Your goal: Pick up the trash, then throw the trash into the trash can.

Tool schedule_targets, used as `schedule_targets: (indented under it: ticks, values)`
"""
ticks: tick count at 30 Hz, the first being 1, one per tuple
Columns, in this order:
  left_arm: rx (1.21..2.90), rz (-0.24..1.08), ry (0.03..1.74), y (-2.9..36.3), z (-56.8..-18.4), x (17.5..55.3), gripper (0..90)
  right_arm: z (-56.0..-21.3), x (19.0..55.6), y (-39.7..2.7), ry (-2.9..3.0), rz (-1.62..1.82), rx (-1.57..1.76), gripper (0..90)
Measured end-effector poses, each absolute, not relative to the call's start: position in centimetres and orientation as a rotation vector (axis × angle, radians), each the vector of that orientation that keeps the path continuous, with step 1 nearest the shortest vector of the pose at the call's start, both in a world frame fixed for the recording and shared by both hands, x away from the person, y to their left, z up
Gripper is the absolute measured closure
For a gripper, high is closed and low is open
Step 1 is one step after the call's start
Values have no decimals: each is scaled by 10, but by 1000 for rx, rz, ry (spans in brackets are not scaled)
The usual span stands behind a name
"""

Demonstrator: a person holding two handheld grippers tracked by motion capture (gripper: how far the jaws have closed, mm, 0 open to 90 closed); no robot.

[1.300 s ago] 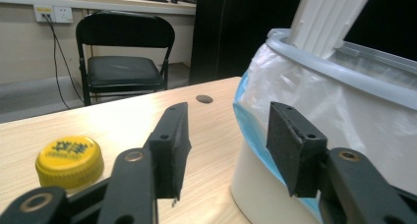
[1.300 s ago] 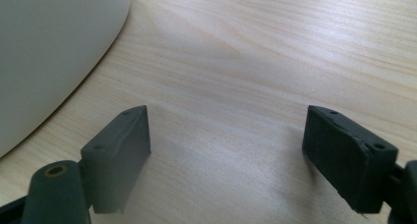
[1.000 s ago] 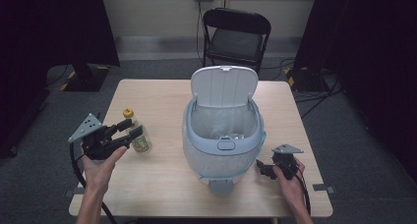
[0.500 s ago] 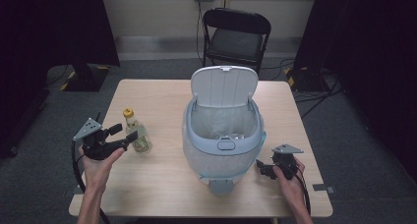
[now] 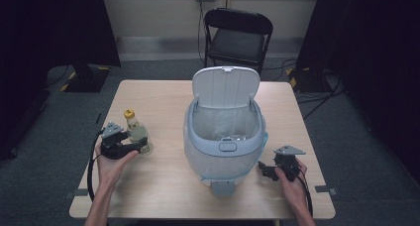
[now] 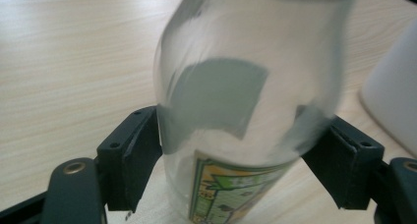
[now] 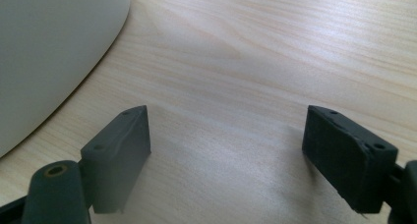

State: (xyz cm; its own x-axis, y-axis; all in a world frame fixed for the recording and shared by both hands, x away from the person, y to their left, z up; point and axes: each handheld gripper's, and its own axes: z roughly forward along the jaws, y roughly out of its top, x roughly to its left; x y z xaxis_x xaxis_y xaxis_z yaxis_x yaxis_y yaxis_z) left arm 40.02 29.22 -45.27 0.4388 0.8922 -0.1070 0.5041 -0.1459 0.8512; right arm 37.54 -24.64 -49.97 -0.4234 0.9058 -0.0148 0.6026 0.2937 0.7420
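Note:
A clear bottle (image 5: 136, 133) with a yellow cap and a green-and-yellow label stands upright on the left part of the wooden table (image 5: 163, 191). My left gripper (image 5: 142, 146) reaches in low from the left. In the left gripper view the bottle (image 6: 246, 81) stands between the jaws of my left gripper (image 6: 246, 155). They have just been closing, and both pads touch the bottle's sides. My right gripper (image 5: 261, 169) rests on the table to the right of the bin, pointing at it. Its jaws (image 7: 226, 135) stand wide apart over bare wood.
A pale blue bin (image 5: 225, 147) with its white lid raised and a clear liner stands mid-table, with some litter inside. Its wall (image 7: 49, 52) is close to the right gripper's left jaw and also shows as the bin (image 6: 393, 101). A black folding chair (image 5: 237, 37) stands behind the table.
My left gripper has come down from the bottle's upper part to its lower body, near the table. The bottle stays in place. The right hand has not moved.

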Motion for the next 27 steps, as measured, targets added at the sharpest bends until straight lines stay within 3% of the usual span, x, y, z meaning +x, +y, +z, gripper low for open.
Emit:
schedule_targets:
  ticks: [27]
  values:
    - [1848, 551, 1231, 281, -479, 415, 236, -500, 375, -246, 2132, 935, 1348, 173]
